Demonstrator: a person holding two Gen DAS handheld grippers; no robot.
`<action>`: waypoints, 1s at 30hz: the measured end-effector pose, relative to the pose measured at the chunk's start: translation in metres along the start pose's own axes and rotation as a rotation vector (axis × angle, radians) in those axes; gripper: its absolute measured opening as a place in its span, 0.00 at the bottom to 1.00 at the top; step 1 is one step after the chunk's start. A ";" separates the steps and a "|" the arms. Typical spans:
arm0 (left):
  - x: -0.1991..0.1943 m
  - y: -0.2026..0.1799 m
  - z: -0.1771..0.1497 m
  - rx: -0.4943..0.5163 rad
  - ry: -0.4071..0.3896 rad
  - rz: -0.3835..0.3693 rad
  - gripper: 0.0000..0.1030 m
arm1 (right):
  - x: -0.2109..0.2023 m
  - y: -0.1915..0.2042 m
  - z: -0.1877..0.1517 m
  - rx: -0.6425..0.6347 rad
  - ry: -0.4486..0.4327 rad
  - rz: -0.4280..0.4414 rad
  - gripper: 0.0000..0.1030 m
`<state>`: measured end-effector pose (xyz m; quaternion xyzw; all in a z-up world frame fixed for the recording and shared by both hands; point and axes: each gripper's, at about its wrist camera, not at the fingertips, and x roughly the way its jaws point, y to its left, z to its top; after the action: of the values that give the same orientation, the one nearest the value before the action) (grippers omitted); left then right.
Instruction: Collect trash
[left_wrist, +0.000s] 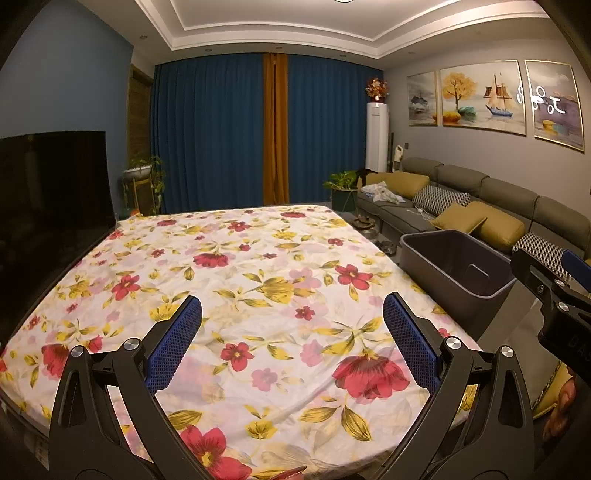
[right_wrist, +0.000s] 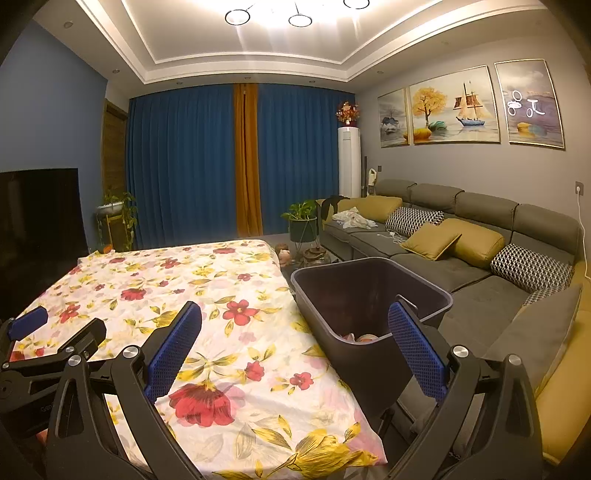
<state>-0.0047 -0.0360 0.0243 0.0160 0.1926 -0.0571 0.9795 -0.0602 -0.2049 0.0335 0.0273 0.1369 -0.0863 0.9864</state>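
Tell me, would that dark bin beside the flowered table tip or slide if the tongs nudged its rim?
The bin looks like thin-walled plastic with only a little trash at the bottom, so it is probably light and would likely slide. It seems taller than it is wide, so a push at the rim might tip it.

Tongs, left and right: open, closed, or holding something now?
Left tongs: open, holding nothing.
Right tongs: open, holding nothing.
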 end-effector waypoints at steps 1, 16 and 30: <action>0.000 -0.001 0.000 -0.001 0.000 -0.001 0.94 | 0.000 0.000 0.001 0.000 -0.001 0.000 0.94; 0.000 -0.002 0.000 -0.002 0.000 -0.014 0.94 | 0.000 -0.001 0.003 0.003 -0.004 -0.003 0.94; -0.001 -0.003 0.001 -0.001 -0.004 -0.019 0.94 | -0.001 -0.002 0.004 0.009 -0.007 -0.005 0.94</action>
<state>-0.0057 -0.0391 0.0256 0.0134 0.1909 -0.0665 0.9793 -0.0607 -0.2068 0.0381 0.0309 0.1333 -0.0896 0.9865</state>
